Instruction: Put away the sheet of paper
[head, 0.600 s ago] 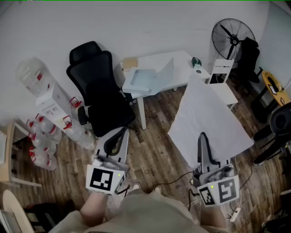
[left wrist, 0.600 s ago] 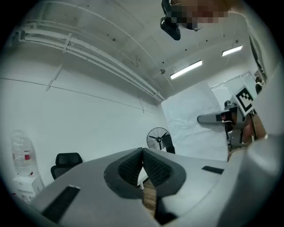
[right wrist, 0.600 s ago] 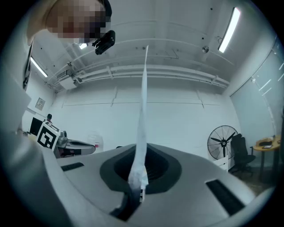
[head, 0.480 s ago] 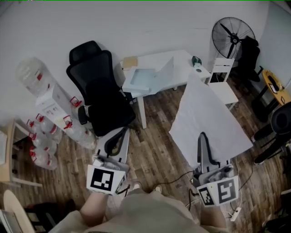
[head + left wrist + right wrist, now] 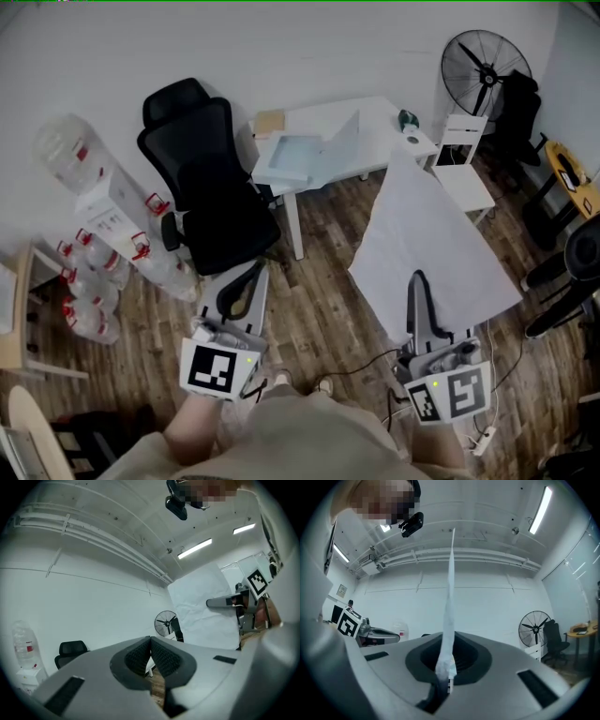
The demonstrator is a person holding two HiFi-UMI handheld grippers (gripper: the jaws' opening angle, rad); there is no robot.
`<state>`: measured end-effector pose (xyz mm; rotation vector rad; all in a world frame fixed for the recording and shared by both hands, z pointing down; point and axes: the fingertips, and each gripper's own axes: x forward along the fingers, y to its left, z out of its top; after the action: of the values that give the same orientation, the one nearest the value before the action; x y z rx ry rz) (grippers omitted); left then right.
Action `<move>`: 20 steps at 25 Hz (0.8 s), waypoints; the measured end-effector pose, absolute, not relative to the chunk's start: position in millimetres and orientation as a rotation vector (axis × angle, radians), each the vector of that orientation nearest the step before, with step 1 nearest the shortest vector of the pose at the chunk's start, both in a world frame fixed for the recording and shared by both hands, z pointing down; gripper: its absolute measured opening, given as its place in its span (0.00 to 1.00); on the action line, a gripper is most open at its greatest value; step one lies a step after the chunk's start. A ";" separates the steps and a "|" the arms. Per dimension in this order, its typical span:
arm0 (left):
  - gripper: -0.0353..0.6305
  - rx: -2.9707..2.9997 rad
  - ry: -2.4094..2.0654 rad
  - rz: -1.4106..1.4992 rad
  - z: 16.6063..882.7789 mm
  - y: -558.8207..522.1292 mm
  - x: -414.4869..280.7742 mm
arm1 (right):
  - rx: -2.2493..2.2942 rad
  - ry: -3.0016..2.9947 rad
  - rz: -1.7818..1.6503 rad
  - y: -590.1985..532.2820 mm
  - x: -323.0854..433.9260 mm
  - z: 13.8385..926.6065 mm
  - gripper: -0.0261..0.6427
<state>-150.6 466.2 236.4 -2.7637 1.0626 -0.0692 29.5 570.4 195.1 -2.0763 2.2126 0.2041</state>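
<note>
The person stands on the wooden floor (image 5: 319, 300) with a gripper in each hand. The right gripper (image 5: 418, 286) is clamped tight on the lower edge of the sheet of paper (image 5: 427, 225), which stands up in the air and spreads away toward one o'clock, clear of the floor. In the right gripper view the sheet of paper (image 5: 450, 597) shows edge-on, rising straight out from between the closed jaws of the right gripper (image 5: 447, 670). The left gripper (image 5: 246, 279), at about eleven o'clock from the person, has its jaws drawn together with nothing between them, as the left gripper view shows (image 5: 150, 656). A black office chair (image 5: 211, 178) sits at eleven o'clock, a white table (image 5: 337, 141) at twelve, and a fan (image 5: 483, 70) at two.
</note>
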 end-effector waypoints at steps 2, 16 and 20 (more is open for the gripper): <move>0.08 -2.763 1.064 -0.075 238.2 466.3 -148.3 | -2.085 2.213 0.196 570.0 33.2 197.2 0.07; 0.08 -2.757 1.050 -0.070 233.0 473.8 -129.4 | -2.109 2.204 0.149 576.2 50.4 203.6 0.07; 0.08 -2.751 1.057 -0.082 236.1 468.2 -127.7 | -2.092 2.211 0.127 570.7 50.8 206.1 0.07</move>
<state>-127.7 468.2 236.1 -2.7505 1.0574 -0.0819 50.8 570.7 206.1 -2.0920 2.2107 0.1268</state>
